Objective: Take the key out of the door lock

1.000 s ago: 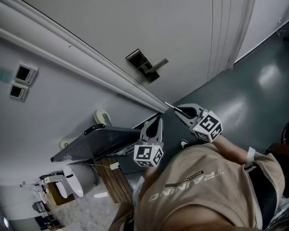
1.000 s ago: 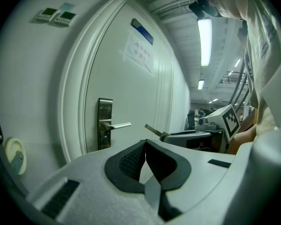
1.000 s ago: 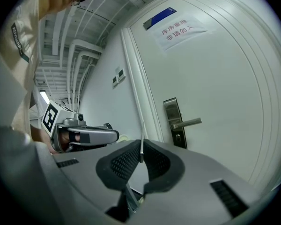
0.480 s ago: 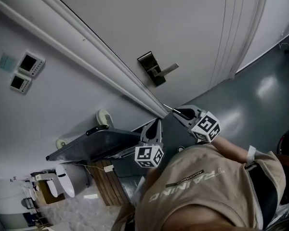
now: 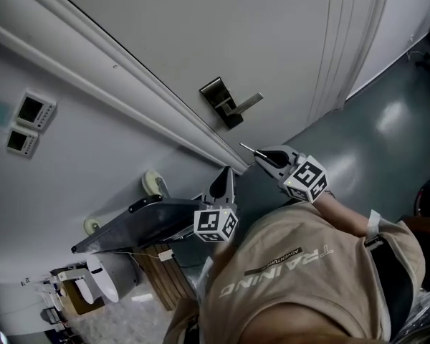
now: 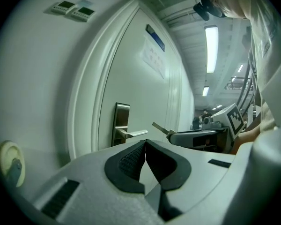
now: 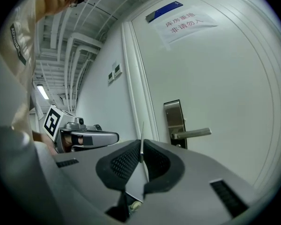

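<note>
A brushed-metal lock plate (image 5: 219, 99) with a lever handle (image 5: 248, 101) sits on the white door. My right gripper (image 5: 259, 155) is shut on the key (image 5: 248, 150), whose thin blade sticks out from the jaws toward the door, well short of the lock. In the right gripper view the key (image 7: 141, 140) stands edge-on between the pads, left of the lock plate (image 7: 175, 117). My left gripper (image 5: 226, 173) is shut and holds nothing; its pads (image 6: 131, 159) meet at the tip. From the left gripper view the right gripper (image 6: 196, 136) and the key (image 6: 160, 128) show beside the lock plate (image 6: 121, 125).
Two small control panels (image 5: 27, 115) hang on the wall left of the door frame (image 5: 150, 99). A dark trolley top (image 5: 140, 218) and a round white fitting (image 5: 153, 183) stand below them. A paper notice (image 7: 187, 20) is stuck high on the door. The floor (image 5: 387, 131) is grey-green.
Both grippers have shifted a little up the picture toward the door. The key stays pinched in the right jaws, and the left jaws stay shut.
</note>
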Tool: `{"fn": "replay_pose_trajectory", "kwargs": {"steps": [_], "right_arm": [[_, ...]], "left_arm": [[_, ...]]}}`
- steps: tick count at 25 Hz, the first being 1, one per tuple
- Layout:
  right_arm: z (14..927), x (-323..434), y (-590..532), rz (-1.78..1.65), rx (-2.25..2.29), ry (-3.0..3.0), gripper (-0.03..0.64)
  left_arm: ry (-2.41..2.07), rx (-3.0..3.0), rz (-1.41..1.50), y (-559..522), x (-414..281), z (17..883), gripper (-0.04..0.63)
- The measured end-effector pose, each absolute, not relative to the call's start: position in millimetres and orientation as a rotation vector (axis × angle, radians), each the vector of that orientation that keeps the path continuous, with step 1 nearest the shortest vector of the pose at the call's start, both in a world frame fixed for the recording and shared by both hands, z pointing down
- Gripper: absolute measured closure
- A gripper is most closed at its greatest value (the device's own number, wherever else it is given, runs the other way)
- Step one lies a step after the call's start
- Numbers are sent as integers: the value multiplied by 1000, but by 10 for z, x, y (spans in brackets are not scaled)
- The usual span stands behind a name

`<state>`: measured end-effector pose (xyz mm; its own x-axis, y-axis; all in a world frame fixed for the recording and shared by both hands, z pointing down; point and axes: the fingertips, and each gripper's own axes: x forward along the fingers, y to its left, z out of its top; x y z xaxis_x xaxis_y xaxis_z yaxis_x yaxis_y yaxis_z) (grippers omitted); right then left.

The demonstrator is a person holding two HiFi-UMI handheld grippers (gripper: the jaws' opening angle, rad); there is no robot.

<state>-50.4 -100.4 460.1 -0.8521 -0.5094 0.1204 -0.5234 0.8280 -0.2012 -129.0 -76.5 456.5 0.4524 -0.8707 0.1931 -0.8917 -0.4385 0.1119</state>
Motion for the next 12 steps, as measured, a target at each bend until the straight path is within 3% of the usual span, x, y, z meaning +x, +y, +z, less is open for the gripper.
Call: {"fn": "replay_pose_trajectory", "kwargs": {"steps": [12], "right_arm": [[4775, -617, -871, 388, 758, -2922, 589]], "left_arm": [[-1555, 2435, 194, -538, -1388, 4681, 586]]}}
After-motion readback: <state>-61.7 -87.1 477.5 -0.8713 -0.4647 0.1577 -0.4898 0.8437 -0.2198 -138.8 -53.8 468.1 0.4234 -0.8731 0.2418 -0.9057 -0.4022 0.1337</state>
